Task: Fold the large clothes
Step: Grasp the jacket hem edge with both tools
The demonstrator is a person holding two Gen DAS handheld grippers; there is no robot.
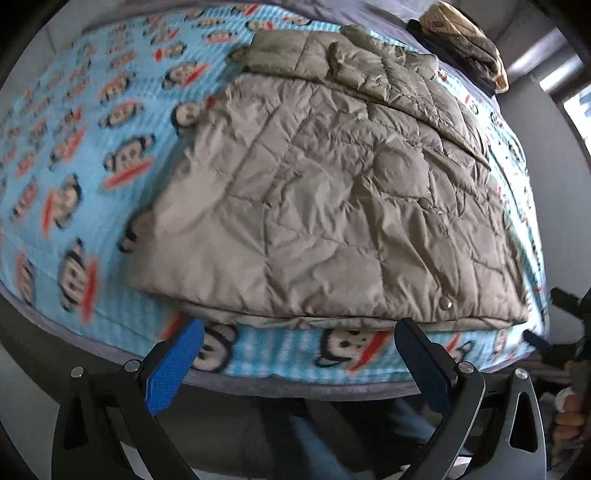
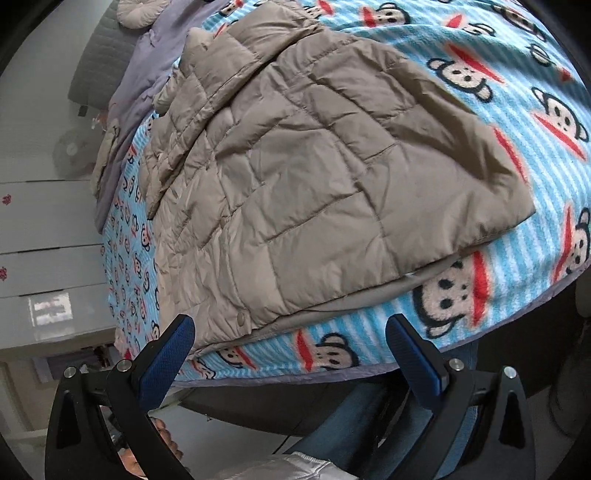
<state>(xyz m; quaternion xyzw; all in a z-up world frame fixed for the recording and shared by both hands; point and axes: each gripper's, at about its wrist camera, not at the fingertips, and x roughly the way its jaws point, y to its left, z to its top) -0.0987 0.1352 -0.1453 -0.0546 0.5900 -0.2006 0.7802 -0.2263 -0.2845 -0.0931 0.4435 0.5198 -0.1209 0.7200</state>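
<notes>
A large tan quilted jacket (image 1: 325, 206) lies spread on a bed covered by a light blue monkey-print blanket (image 1: 74, 122). Its sleeves are folded over the body near the collar. My left gripper (image 1: 299, 332) is open and empty, just short of the jacket's near hem at the bed's front edge. The same jacket (image 2: 295, 177) fills the right wrist view. My right gripper (image 2: 291, 328) is open and empty, its left finger beside the hem corner with a snap button (image 2: 242, 317). The other gripper (image 1: 557, 332) shows at the right edge of the left wrist view.
A pile of dark and beige clothes (image 1: 465, 44) sits at the far right corner of the bed. A purple sheet (image 2: 136, 85) and a round cushion (image 2: 138, 11) lie at the far end. White drawers (image 2: 44, 236) stand left of the bed. The blanket (image 2: 498, 96) lies bare beside the jacket.
</notes>
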